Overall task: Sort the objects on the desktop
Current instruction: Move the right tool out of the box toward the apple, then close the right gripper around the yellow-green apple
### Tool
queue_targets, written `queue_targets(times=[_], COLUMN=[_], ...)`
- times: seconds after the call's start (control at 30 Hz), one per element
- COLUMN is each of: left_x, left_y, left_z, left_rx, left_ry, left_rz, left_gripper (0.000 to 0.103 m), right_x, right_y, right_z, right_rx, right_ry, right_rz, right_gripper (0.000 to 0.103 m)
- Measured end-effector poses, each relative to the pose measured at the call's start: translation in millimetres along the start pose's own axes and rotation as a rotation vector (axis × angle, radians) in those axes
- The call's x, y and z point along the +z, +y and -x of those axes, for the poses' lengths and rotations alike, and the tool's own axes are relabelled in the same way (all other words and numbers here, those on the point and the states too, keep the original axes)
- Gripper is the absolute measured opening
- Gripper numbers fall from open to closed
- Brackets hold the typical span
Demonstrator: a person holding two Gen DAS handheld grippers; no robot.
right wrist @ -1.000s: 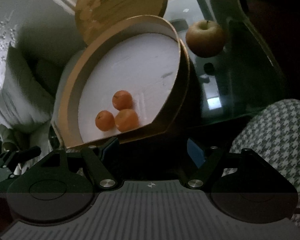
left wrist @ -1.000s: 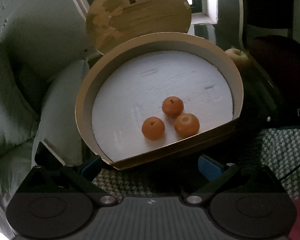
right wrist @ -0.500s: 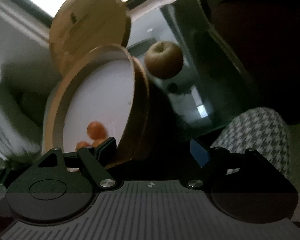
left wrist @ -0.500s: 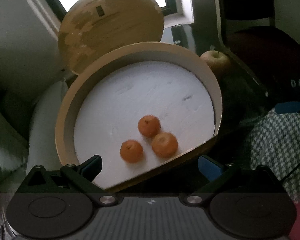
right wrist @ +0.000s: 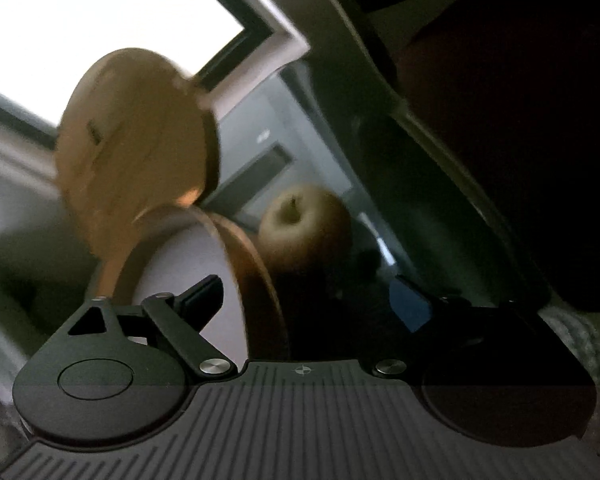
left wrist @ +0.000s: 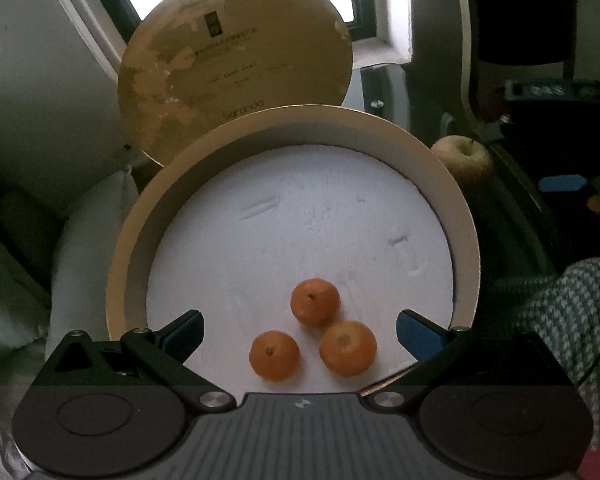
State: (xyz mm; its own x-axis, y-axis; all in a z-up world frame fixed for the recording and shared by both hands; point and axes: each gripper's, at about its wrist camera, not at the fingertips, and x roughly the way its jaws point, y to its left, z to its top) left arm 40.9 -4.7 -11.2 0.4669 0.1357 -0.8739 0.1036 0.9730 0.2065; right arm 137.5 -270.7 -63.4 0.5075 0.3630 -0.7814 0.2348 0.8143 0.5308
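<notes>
Hovering left tool (left wrist: 298,330) spread wide, empty, over round box (left wrist: 466,240) | three oranges (left wrist: 315,302) inside | right tool (right wrist: 306,300) just widened, empty | apple (right wrist: 306,226) beside box

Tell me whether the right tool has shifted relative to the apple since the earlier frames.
Yes. The right tool has swung toward the apple, which now sits centred ahead of its just-widened, empty jaws instead of upper right.

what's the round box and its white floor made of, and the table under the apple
Round box: looks like cardboard or thin wood, matte tan; its propped lid shows worn patches. White floor: probably foam, dented and grainy. Table by the apple: glass, dark and reflective.
</notes>
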Motion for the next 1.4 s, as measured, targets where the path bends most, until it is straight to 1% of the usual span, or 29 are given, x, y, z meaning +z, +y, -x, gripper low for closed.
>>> queue_targets(times=[0.03,0.17,0.27,0.43,0.6,0.67,0.73,0.83,0.93,1.1,1.23,1.4], left_x=[1,1,0,-4,-9,-11,-12,-15,-17,-26,-39,-57], left_y=[1,9,15,24,32,35,37,40,42,50,59,68], left_z=[-3,-14,-21,-28,-30,-30,-30,-30,-26,-16,-10,-3], left_rx=[-0.003,-0.006,-0.003,0.002,-0.001,0.0,0.001,0.003,0.003,0.008,0.016,0.005], left_ry=[0.005,0.033,0.052,0.071,0.085,0.09,0.093,0.092,0.09,0.074,0.069,0.06], left_rz=[0.003,0.026,0.043,0.064,0.08,0.087,0.095,0.106,0.115,0.135,0.172,0.221], left_gripper=[0.102,0.102,0.102,0.102,0.102,0.102,0.102,0.102,0.102,0.102,0.102,0.102], right_x=[6,26,35,38,35,34,32,32,32,30,25,18], right_y=[2,12,21,31,35,36,37,38,39,37,36,42], right_z=[-7,-36,-55,-81,-98,-102,-104,-108,-110,-105,-79,-33], right_rx=[-0.009,-0.041,-0.079,-0.145,-0.19,-0.205,-0.217,-0.234,-0.246,-0.253,-0.225,-0.177], right_ry=[-0.004,0.015,0.033,0.067,0.086,0.083,0.081,0.092,0.091,0.085,0.06,0.01], right_rz=[-0.014,-0.036,-0.026,-0.017,-0.025,-0.026,-0.02,-0.013,0.009,0.037,0.049,0.076], right_gripper=[0.096,0.097,0.097,0.097,0.097,0.095,0.091,0.087,0.084,0.083,0.083,0.083])
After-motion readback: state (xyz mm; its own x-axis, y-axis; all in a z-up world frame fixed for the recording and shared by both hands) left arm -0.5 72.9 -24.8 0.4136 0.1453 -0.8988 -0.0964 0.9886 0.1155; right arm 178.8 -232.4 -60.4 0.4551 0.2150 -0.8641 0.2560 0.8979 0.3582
